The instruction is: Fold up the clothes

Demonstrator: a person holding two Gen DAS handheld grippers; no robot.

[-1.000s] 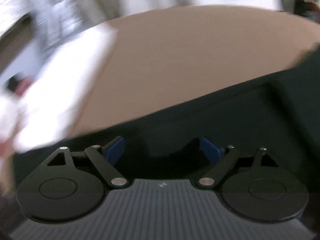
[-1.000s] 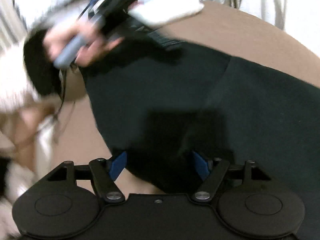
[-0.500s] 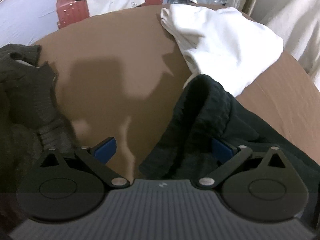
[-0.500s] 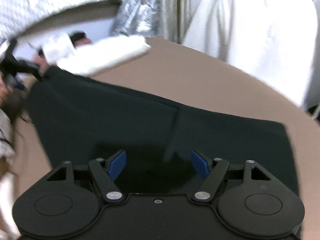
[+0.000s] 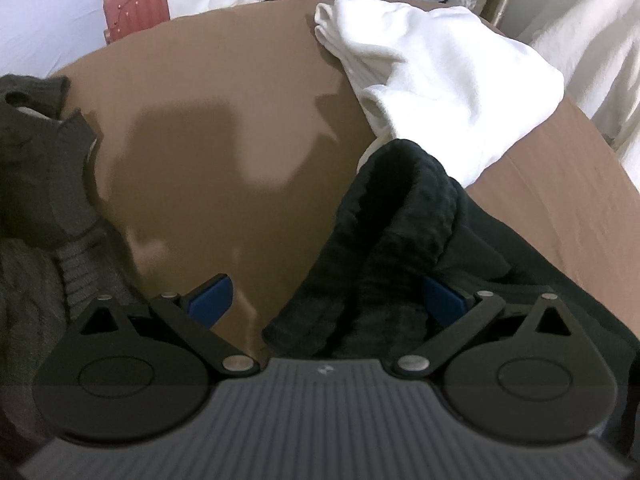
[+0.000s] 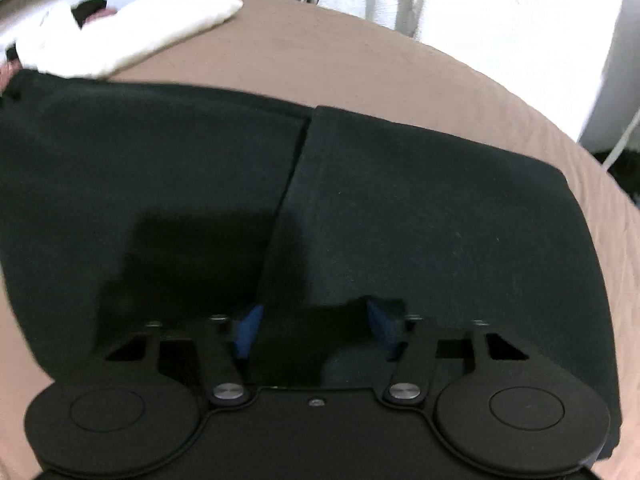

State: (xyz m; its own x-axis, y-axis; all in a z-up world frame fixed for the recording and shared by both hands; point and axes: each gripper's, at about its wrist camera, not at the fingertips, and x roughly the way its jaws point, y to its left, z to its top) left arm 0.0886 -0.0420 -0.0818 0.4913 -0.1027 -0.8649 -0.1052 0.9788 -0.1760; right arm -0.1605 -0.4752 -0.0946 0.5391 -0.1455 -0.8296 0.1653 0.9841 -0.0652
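Observation:
A black garment [image 6: 400, 200] lies spread flat on the brown table [image 6: 340, 68], with a straight fold or seam line running down its middle. Its thick ribbed band [image 5: 400, 208] bunches up at one end. My left gripper [image 5: 326, 298] is wide open over that band, which lies between the jaws close to the right-hand pad [image 5: 444, 298]. My right gripper [image 6: 315, 328] hangs low over the garment's near edge beside the seam line. Its jaws are closing with black cloth between them, and a gap still shows between the pads.
A folded white garment [image 5: 440, 80] lies at the table's far side, touching the black band; it shows as white garment [image 6: 120, 36] in the right wrist view. A dark grey knit [image 5: 40, 200] is heaped at the left. Beyond the table stand a red suitcase [image 5: 134, 4] and white drapes [image 6: 480, 20].
The left view swung from the blurred table onto the ribbed band, then held still with jaws wider. The right view turned from a person's hand to the garment's middle, and its jaws narrowed.

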